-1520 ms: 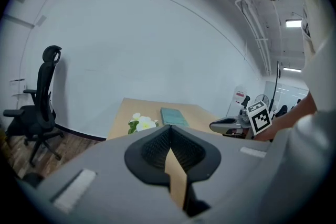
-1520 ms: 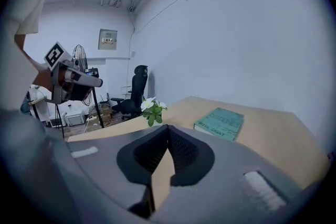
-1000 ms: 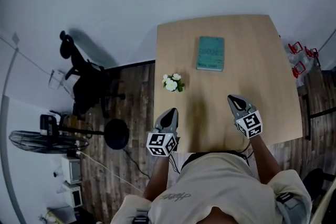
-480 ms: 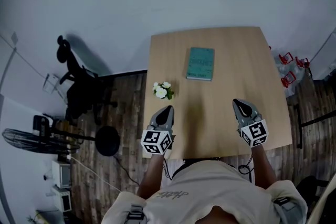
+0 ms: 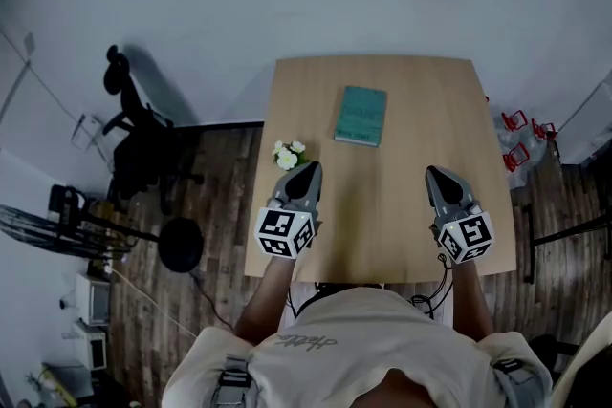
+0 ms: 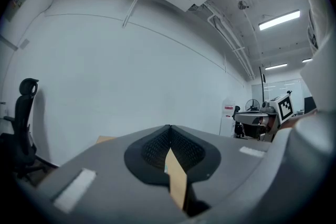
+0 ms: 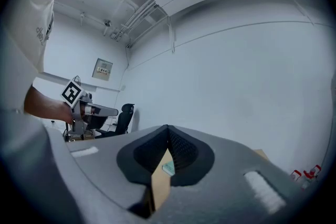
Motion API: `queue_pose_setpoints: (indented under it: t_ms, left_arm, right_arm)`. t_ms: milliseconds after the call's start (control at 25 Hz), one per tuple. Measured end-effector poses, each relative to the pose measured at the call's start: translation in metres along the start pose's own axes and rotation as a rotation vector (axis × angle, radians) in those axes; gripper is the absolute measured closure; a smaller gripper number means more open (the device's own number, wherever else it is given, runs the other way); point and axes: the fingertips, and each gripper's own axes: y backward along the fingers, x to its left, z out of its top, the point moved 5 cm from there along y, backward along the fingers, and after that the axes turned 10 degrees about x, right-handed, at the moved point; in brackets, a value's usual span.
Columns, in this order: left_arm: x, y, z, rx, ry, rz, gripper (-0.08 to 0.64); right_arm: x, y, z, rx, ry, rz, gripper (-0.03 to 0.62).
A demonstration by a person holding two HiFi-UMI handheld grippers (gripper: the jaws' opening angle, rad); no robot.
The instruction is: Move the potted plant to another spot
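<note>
Clenched jaws are seen on the left gripper, its tips pressed together with nothing caught between them. The jaws of the right gripper are likewise clamped on nothing. In the head view both grippers are held over the near part of the light wooden bench, the left gripper at the bench's left side and the right gripper towards its right side.

The small potted plant with white flowers and green leaves stands at the bench's left edge. It is placed just beyond the left jaws and slightly to their left, apart from them, and well apart from the right jaws. A teal rectangular book lies flat near the middle of the bench, on its far half.

The pot itself cannot be made out under the flowers. Part of the bench's near edge is covered by the grippers and the person's torso. Through the narrow gap under each pair of jaws only a strip of the bench's wood is seen.
</note>
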Motion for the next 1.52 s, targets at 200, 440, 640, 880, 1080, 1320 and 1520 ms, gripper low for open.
queue_pose_setpoints:
  t_ms: [200,440,640,880,1080,1320,1520]
  left_arm:
    - [-0.003,0.005,0.004,-0.011,-0.004,-0.008,0.543]
    - [0.016,0.018,-0.006,0.001,0.008,0.031,0.541]
    - [0.025,0.027,-0.013,0.004,0.020,0.047,0.541]
    - [0.034,0.033,-0.013,-0.007,0.012,0.054,0.541]
    - [0.045,0.036,-0.021,0.006,0.032,0.072,0.541]
    - [0.053,0.036,-0.028,0.026,0.032,0.068,0.541]
    - [0.061,0.037,-0.035,0.037,0.048,0.080,0.541]
  right_arm:
    - [0.005,0.001,0.016,-0.029,0.014,0.010,0.589]
    - [0.011,-0.002,0.026,-0.047,0.016,0.015,0.589]
    - [0.018,-0.009,0.025,-0.036,0.018,0.027,0.589]
    - [0.026,-0.019,0.027,-0.026,0.025,0.031,0.589]
    - [0.033,-0.025,0.025,-0.023,0.021,0.040,0.590]
    - [0.036,-0.029,0.023,-0.024,0.005,0.046,0.590]
    - [0.039,-0.031,0.021,-0.010,0.018,0.052,0.590]
